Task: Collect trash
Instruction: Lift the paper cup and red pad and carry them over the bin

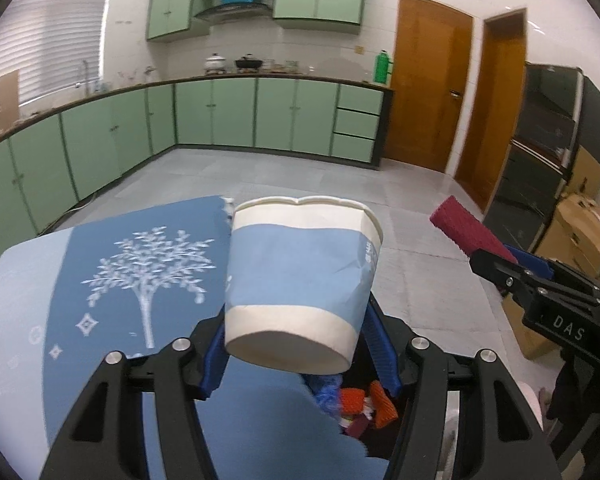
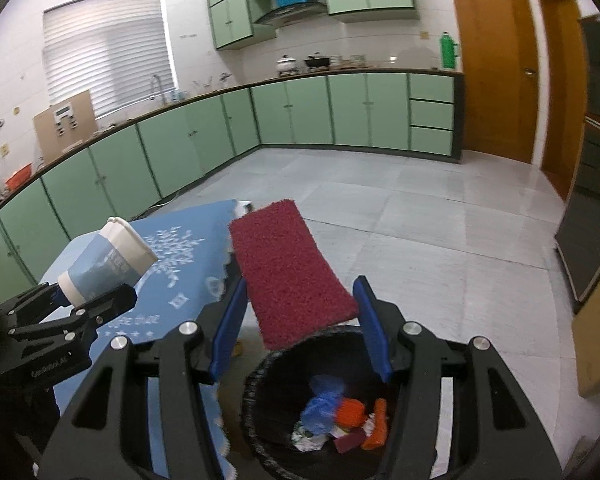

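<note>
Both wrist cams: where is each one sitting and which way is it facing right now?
Left wrist: on the left gripper, looking along its fingers at the paper cup it grips, over the blue tablecloth; the right gripper shows at right.
Right wrist: on the right gripper, facing the red scouring pad it grips above the black bin; the left gripper shows at left.
Shared: cup, pad, cloth, bin, green cabinets.

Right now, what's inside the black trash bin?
In the black trash bin lie a crumpled blue bag, orange pieces, a dark red scrap and something white. Anything under that pile is covered, and the right gripper hides the near side.
</note>
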A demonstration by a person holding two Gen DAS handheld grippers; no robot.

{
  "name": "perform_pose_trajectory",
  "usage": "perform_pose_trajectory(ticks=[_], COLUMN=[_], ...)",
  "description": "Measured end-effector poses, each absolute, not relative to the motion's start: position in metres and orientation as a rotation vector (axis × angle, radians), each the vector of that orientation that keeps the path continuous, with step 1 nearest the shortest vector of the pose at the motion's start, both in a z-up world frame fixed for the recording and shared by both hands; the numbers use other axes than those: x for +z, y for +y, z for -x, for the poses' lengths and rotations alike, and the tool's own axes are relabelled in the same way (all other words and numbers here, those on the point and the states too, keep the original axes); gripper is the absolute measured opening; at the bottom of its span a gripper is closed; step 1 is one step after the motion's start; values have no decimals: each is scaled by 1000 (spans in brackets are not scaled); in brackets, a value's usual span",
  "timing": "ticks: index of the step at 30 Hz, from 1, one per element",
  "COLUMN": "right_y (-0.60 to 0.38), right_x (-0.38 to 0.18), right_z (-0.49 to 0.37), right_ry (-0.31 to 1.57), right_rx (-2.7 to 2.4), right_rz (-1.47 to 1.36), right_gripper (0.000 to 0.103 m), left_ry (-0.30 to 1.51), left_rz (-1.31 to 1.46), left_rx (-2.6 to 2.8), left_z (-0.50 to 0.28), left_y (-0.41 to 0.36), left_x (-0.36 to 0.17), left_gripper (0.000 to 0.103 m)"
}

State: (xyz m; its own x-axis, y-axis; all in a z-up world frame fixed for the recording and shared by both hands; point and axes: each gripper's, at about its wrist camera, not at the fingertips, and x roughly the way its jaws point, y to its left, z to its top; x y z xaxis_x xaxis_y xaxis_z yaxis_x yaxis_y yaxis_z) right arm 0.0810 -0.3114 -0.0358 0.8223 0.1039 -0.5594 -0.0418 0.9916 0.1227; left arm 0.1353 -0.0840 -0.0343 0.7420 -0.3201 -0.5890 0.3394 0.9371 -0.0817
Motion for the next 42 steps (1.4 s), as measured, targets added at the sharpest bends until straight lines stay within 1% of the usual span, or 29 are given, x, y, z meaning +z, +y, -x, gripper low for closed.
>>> perform_pose_trajectory(ticks=[12,20,32,42], right_y=[-354,-368,-369,-374], right_x=[-56,-75,-114,-141], right_z=[-47,-46,-65,-81], right_ry=[620,662,749,814], right_rx=[-35,-82,-104,-118], right_rz=[-135,-157,-178,-175], right_gripper=[53,53,53,53], left_ry=[667,718,828,863], left_rz=[-94,-141,-163,-174], left_rx=[-490,-535,-520,-523], left_z=[-135,-142,-162,-172], left_y=[-141,-166,-174,-180], left_x=[-55,-79,-110,-123], left_gripper=[59,59,59,60])
